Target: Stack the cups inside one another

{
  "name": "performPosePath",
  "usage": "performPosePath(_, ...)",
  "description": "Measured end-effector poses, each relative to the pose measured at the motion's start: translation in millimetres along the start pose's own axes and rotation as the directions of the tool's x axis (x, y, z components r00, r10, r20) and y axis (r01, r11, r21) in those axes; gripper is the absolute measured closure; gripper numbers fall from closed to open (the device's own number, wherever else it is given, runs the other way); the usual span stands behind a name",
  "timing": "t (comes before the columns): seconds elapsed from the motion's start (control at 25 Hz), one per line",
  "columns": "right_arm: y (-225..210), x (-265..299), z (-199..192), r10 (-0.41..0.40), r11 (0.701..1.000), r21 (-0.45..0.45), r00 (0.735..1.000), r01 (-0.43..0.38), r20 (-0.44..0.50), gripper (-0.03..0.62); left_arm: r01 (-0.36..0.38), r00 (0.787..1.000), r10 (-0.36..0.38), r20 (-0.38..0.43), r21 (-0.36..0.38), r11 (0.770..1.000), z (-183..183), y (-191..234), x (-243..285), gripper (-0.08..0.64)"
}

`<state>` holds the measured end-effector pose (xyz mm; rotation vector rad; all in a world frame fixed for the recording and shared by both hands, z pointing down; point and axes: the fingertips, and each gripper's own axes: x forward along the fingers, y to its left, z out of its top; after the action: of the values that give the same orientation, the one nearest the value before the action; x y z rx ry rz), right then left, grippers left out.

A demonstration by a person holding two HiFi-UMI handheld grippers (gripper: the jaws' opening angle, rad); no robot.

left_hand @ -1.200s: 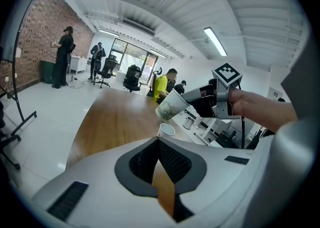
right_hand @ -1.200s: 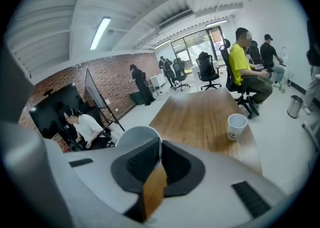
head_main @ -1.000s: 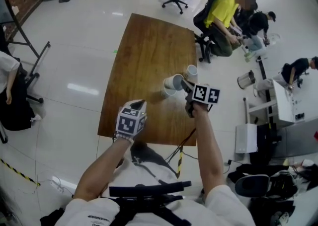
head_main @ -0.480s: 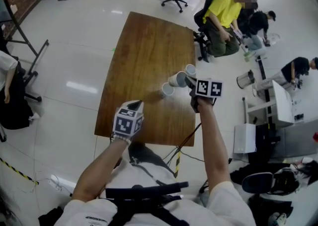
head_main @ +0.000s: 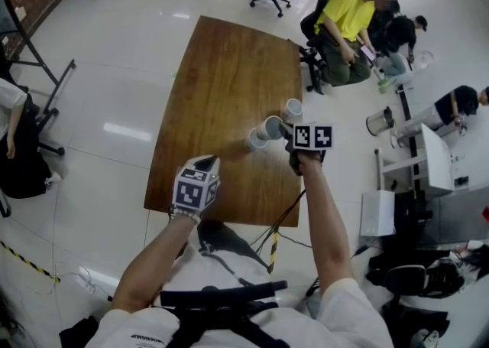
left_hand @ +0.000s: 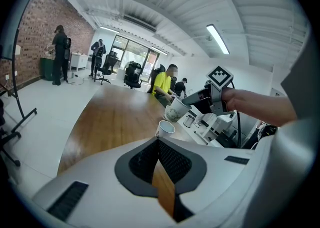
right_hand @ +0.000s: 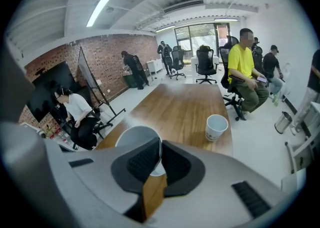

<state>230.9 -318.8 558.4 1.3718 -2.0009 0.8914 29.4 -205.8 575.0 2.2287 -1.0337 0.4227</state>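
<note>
Stacking in progress: the right gripper (right_hand: 160, 146) pinches the rim of a white cup (right_hand: 135, 138), one jaw inside the wall and one outside. It holds the cup tilted in the air close to a second cup (head_main: 257, 139) standing on the wooden surface (head_main: 221, 71). A third cup (head_main: 292, 109) stands just beyond. The left gripper (left_hand: 157, 141), jaws together on nothing, hangs over the surface's near edge. The cups look light, thin-walled and easily crushed. A gentle pinch at the stiffer rim seems the safest hold, and the empty ones may well slide or tip if nudged.
</note>
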Motion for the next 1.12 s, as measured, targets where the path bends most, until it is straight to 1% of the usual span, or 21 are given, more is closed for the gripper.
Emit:
performPosePath(0.24, -3, 18, -11, 0.002, 1.000, -0.004, 0.999, -0.002, -0.051, 0.575, -0.014, 1.000, 0.014, -0.010, -0.011, 1.000, -1, 5, 4, 0.563)
performPosePath(1.12, -11, 56, -38, 0.005, 1.000, 0.005, 0.992, -0.005, -0.128, 0.575, -0.034, 0.999, 0.033, -0.035, -0.040, 0.999, -9, 18, 11, 0.563)
